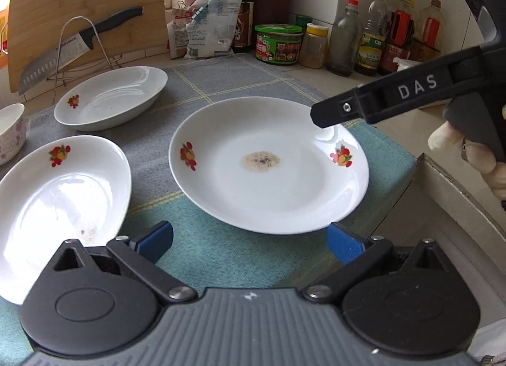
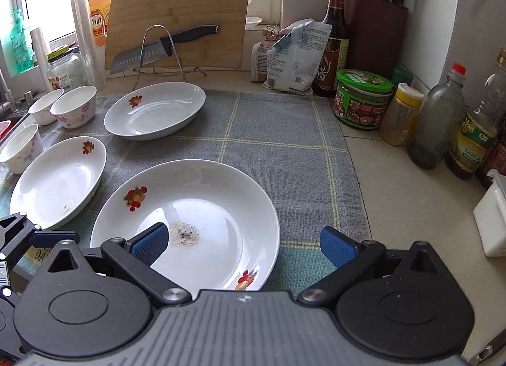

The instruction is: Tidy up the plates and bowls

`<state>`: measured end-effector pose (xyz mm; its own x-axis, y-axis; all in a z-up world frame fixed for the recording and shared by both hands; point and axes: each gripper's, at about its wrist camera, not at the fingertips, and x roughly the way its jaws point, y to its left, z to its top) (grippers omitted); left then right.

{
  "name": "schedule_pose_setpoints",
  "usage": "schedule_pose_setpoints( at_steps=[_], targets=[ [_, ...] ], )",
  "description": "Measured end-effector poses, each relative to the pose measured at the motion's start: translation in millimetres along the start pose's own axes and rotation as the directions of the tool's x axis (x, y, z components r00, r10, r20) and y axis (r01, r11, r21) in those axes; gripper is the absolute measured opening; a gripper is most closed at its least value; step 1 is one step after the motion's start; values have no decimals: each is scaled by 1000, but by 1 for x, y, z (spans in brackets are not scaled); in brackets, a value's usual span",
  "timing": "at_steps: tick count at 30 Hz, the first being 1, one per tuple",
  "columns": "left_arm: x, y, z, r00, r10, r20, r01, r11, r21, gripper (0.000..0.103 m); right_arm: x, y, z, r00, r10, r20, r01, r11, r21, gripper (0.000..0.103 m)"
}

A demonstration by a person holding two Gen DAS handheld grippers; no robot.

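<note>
The worktop [image 2: 395, 208] carries a grey and green checked mat [image 2: 284, 144] on which the crockery is laid out. Largest is the round plate [image 2: 221, 195], white with fruit motifs and a speckled residue at its centre; it lies flat at the near right part of the mat. The right hand-held gripper [image 2: 245, 244] sits low over this plate's near rim with its blue-padded fingers [image 2: 148, 244] spread apart, one pad over the plate's inside and the other outside the rim over the mat; contact with the rim cannot be confirmed from this angle. The left hand-held gripper [image 1: 249, 241] is also spread apart and holds nothing; the same plate lies just ahead of it, its near edge between the two pads, with the right unit's black finger reaching over the plate's far right rim. To the left of the round plate, just beside it, lies a near oval dish [image 2: 60, 181] with faint residue; a far oval dish [image 2: 155, 110] lies further back on the mat, apart from both. Three small floral bowls [image 2: 74, 106] stand at the mat's left edge. Behind, a knife [image 2: 164, 45] rests in a wire rack against an upright cutting board [image 2: 177, 12].
</note>
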<state>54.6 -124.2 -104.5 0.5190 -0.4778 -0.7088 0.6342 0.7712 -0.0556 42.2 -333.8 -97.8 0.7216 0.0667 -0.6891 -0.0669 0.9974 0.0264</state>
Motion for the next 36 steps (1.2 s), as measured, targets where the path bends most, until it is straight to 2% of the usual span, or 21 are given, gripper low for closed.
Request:
schedule_pose_setpoints(
  at_steps=[4, 7, 11, 24, 30, 36],
  targets=[
    [10, -8, -4, 1000, -5, -23, 6, 999, 51, 102, 11, -6, -2, 999, 42, -28, -42, 999, -14, 103],
    [16, -10, -4, 999, -12, -35, 14, 999, 52, 102, 20, -10, -2, 996, 68, -52, -69, 997, -20, 103],
    [21, -11, 0, 999, 14, -35, -12, 998, 58, 102, 30, -15, -1, 994, 77, -72, -80, 996, -28, 103],
    [29, -10, 2, 1000, 6, -10, -6, 997, 78, 103, 57, -19, 3, 976, 183, -117, -190, 980, -52, 103],
    [28, -10, 1, 1000, -4, 13, 3, 996, 88, 103, 73, -21, 12, 961, 242, -131, -254, 964, -81, 103],
    [27, -8, 0, 999, -22, 28, 19, 994, 107, 103, 88, -21, 23, 934, 318, -161, -341, 929, -144, 103]
  ],
)
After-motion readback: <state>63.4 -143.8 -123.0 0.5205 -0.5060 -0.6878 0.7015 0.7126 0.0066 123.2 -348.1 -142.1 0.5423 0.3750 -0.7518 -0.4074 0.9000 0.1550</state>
